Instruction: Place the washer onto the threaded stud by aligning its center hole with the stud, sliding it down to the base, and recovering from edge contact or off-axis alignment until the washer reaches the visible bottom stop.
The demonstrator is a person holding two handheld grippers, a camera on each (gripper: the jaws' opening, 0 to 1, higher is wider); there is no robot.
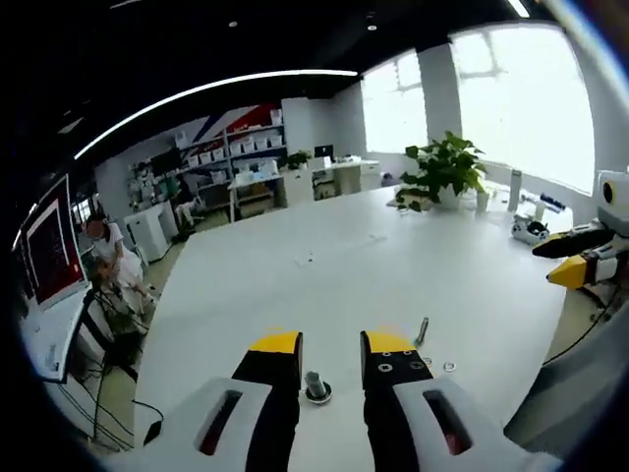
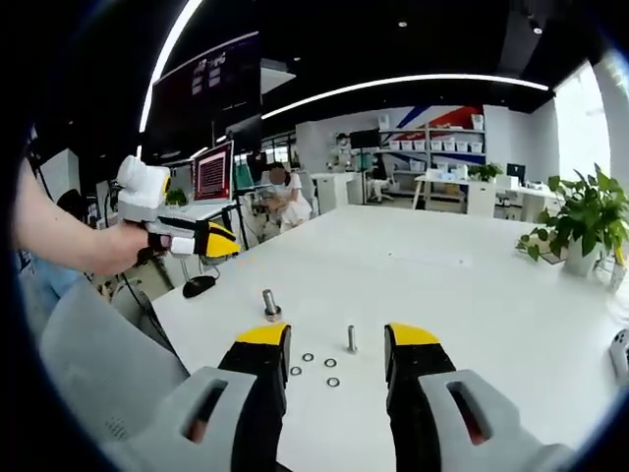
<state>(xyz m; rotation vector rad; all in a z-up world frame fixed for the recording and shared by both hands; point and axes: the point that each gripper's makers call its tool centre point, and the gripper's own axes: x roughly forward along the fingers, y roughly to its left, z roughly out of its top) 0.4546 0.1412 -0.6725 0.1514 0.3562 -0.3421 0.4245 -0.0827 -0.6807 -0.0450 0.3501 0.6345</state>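
A thin threaded stud [image 2: 351,339] stands upright on the white table [image 2: 442,265], just beyond the gap of my right gripper [image 2: 338,336], which is open and holds nothing. Several small washers [image 2: 330,363] lie flat around the stud's foot, between my jaws. A thicker bolt [image 2: 270,305] on a round base stands to the left. In the left gripper view that bolt [image 1: 316,385] sits low between the jaws of my open left gripper [image 1: 332,344]. The thin stud [image 1: 423,329] and two washers [image 1: 449,367] lie to its right.
A person's hand holds the left gripper [image 2: 182,236] above the table's left edge. The right gripper [image 1: 580,261] enters from the right. A potted plant [image 1: 444,172] and small items stand at the far side. A person sits by monitors [image 1: 49,251] past the table.
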